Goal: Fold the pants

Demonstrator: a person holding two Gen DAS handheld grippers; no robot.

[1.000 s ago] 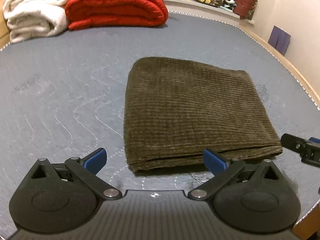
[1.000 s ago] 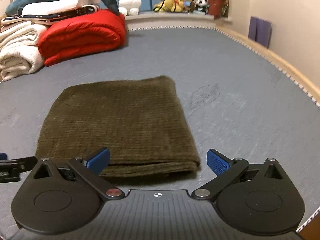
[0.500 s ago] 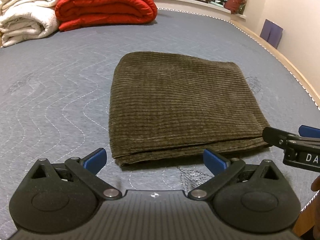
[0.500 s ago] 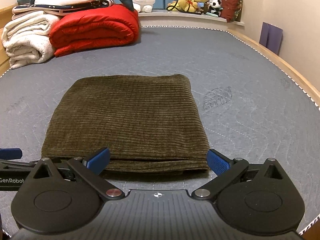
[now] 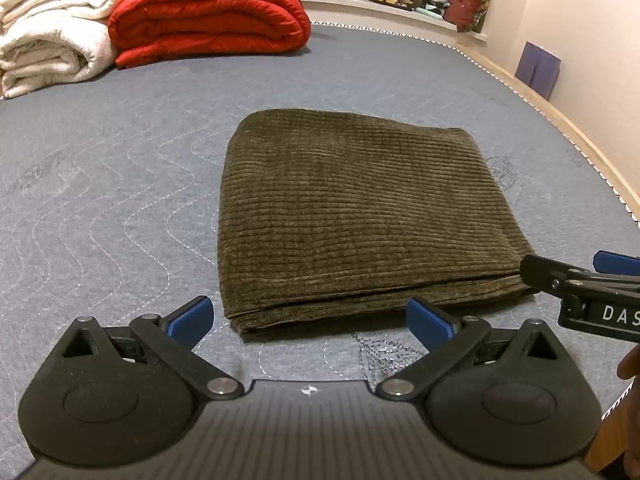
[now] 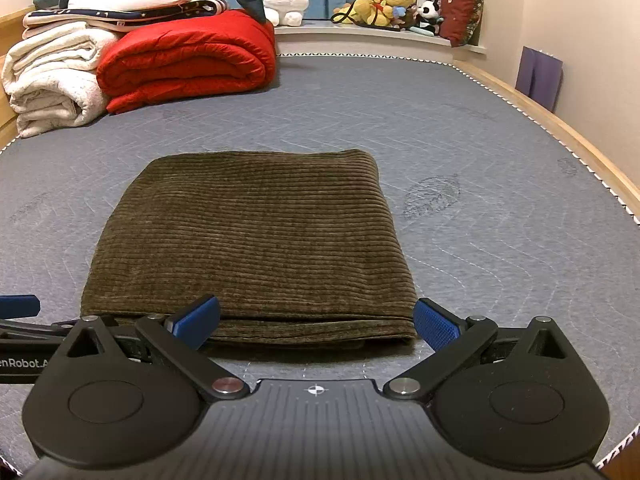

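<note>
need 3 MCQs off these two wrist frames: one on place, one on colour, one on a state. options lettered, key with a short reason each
1. Where do the folded pants lie?
A. on the grey quilted mattress
B. on top of the red bedding
C. on the window ledge

2. What colour is the rolled quilt beside the white blankets?
A. blue
B. red
C. green

3. How do both hand-held grippers stand?
A. both shut on the pants
B. one open, one shut
C. both open, holding nothing

Key:
1 A: the olive corduroy bundle rests flat on the mattress, apart from the bedding pile.
2 B: the quilt is bright red in both views.
3 C: the left hand-held gripper and right hand-held gripper show blue pads spread wide, with no cloth pinched.
</note>
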